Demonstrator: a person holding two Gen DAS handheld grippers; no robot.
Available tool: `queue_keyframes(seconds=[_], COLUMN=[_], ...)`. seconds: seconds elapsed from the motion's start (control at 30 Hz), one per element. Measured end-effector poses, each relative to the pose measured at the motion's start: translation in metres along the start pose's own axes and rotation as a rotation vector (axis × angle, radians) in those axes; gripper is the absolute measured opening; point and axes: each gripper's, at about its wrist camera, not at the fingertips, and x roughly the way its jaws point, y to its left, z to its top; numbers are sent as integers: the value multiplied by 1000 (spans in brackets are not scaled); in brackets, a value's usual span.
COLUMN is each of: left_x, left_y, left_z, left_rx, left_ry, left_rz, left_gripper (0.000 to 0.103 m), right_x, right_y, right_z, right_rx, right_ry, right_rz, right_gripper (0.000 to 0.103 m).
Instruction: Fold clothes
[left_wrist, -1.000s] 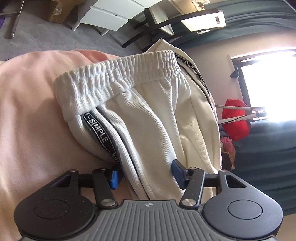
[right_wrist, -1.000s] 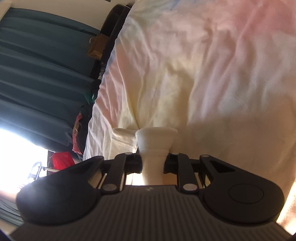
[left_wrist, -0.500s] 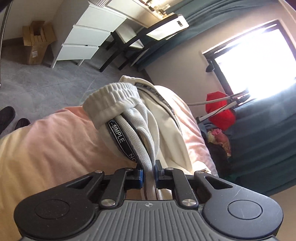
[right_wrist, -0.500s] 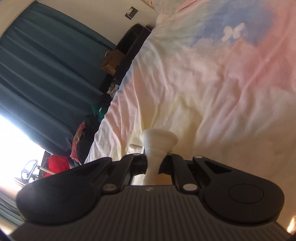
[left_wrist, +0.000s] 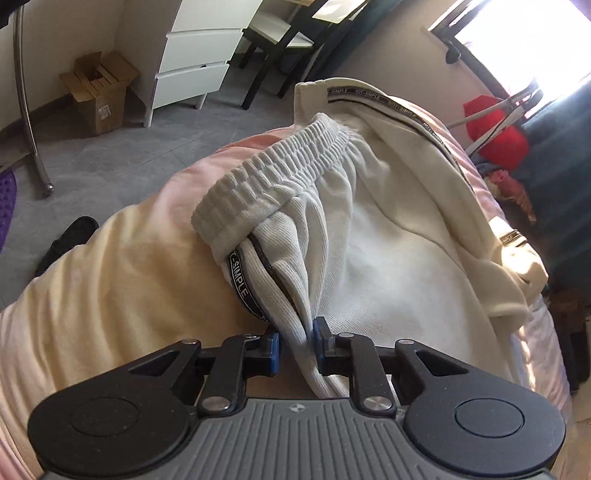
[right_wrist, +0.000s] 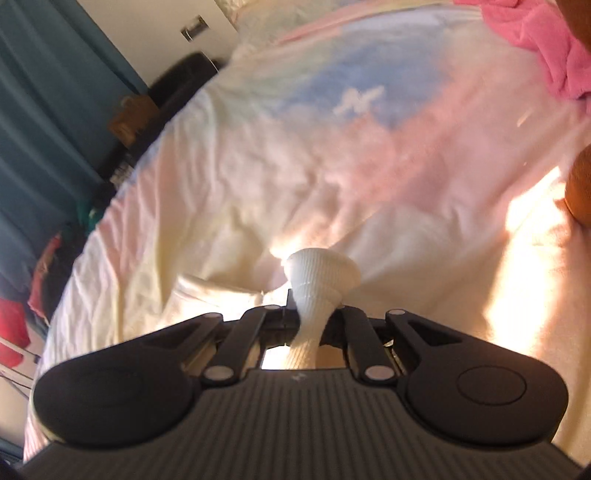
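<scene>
Cream sweatpants (left_wrist: 388, 236) with a ribbed elastic waistband (left_wrist: 273, 181) and a black lettered side stripe lie on a pastel bedsheet (left_wrist: 122, 280). My left gripper (left_wrist: 297, 341) is shut on a bunched fold of the pants just below the waistband, at the side stripe. In the right wrist view, my right gripper (right_wrist: 314, 314) is shut on a ribbed cream cuff (right_wrist: 321, 275) of the pants, which flares out past the fingers. The rest of that leg (right_wrist: 218, 291) trails to the left on the sheet.
A pink garment (right_wrist: 546, 48) lies on the bed at the far right. Off the bed stand white drawers (left_wrist: 192, 62), a cardboard box (left_wrist: 99, 96), a black chair (left_wrist: 280, 33) and a dark shoe (left_wrist: 70, 240) on grey floor. Teal curtains (right_wrist: 48, 110) and a red bag (left_wrist: 495, 136) flank the bedside.
My left gripper closed on the pants near the waistband and drew back, bunching the fabric. The right gripper, holding the cuff throughout, swung toward the bed's pink and blue area.
</scene>
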Motion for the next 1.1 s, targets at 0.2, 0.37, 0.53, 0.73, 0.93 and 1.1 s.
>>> queue_keyframes(seconds=[0.2, 0.37, 0.53, 0.73, 0.93, 1.1], left_x=[-19, -45, -61, -21, 66, 139], left_y=[-18, -39, -92, -197, -314, -404], left_z=[-5, -14, -31, -59, -81, -109], left_rx=[146, 315, 506, 729, 885, 1132], left_ry=[-46, -141, -266, -335, -343, -359], left_rz=[62, 136, 128, -15, -84, -104], left_gripper=[57, 82, 93, 101, 102, 103], right_x=[-7, -40, -81, -128, -131, -118], right_y=[9, 29, 51, 77, 110, 127], right_z=[-1, -9, -19, -34, -87, -107], right_rx=[-72, -173, -266, -375, -469, -528], right_ry=[15, -39, -116, -196, -28, 21], right_rz=[-22, 65, 216, 400, 550, 560], right_gripper=[14, 83, 83, 83, 83, 83])
